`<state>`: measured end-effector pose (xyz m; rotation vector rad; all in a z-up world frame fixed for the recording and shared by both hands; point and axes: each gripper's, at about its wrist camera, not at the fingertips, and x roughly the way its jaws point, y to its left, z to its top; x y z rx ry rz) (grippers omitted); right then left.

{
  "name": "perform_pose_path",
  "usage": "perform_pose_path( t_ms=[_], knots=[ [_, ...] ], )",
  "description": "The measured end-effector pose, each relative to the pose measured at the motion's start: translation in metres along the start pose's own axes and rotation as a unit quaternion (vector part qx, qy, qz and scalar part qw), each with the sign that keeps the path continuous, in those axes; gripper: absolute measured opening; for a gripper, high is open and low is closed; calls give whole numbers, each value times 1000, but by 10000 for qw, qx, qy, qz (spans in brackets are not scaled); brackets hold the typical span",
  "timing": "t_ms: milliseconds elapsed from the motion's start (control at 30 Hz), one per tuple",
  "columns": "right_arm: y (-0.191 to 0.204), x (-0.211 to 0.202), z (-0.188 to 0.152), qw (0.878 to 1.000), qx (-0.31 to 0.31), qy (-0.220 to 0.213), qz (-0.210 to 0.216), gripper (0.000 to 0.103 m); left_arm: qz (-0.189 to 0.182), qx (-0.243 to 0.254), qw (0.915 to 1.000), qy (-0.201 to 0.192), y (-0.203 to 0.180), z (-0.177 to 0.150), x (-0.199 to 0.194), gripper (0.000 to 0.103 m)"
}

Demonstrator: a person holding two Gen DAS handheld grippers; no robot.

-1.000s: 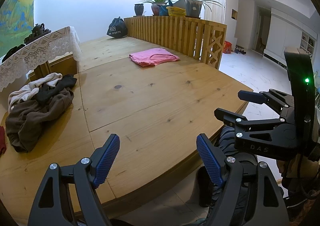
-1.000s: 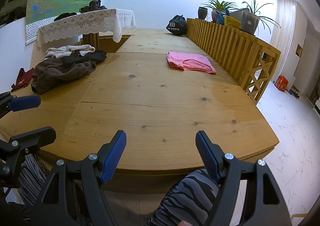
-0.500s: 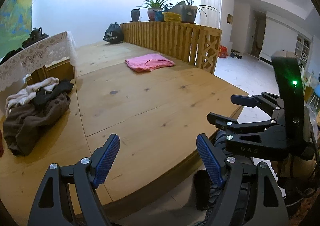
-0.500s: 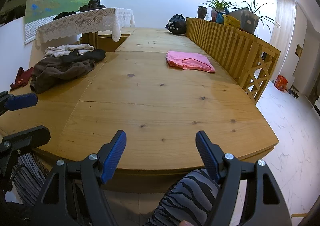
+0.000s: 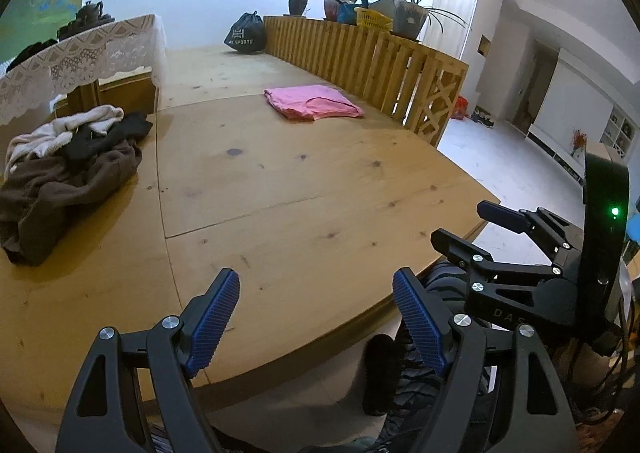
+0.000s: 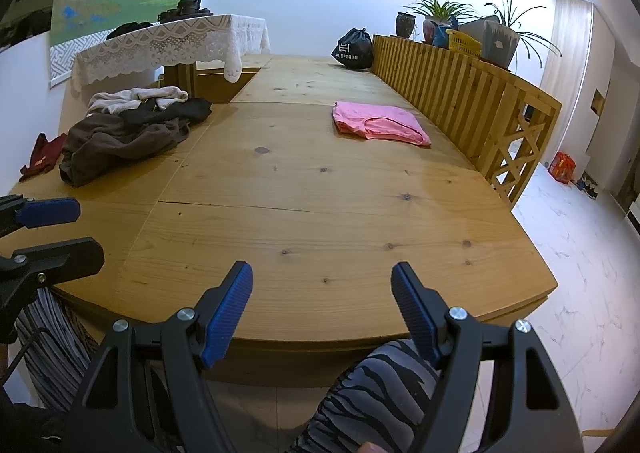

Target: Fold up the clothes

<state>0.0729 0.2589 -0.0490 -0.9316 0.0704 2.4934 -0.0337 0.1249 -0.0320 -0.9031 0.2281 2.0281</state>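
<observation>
- The wooden platform (image 6: 320,213) serves as the landmark: both grippers hang at its near edge, over the person's striped-trousered knees (image 6: 372,393).
- The left gripper (image 5: 316,321) has its blue-padded fingers spread wide with nothing between them; only bare platform boards show in the gap.
- The right gripper (image 6: 322,313) stands the same way, fingers spread apart and empty.
- One piece looks finished: a pink garment (image 6: 378,127) lies folded flat on the platform's far right side, just beside the slatted wooden railing (image 6: 460,93).
- The rest is untouched: a heap of unfolded clothes (image 6: 128,129), brown, black and cream pieces tangled together, sits on the platform's left side, well apart from both grippers.
- A dark red item (image 6: 40,159) lies at the platform's left edge, beyond the heap; whether it is clothing to fold I cannot tell.
- My judgement: the task is early on, with one garment done and several left; the next step would be to reach for the heap and draw one piece onto the open boards in the middle.
</observation>
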Motion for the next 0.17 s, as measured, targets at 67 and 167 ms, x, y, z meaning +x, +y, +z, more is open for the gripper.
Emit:
perform_pose_path(
  t_ms=[67,167],
  knots=[
    [0,0,0,10000,-1,-3,6,71,10,31,10000,-16,-1,0,-1,78],
    [0,0,0,10000,8,-4,-18,71,-65,58,9999,-99,-2,0,-3,78]
  ],
)
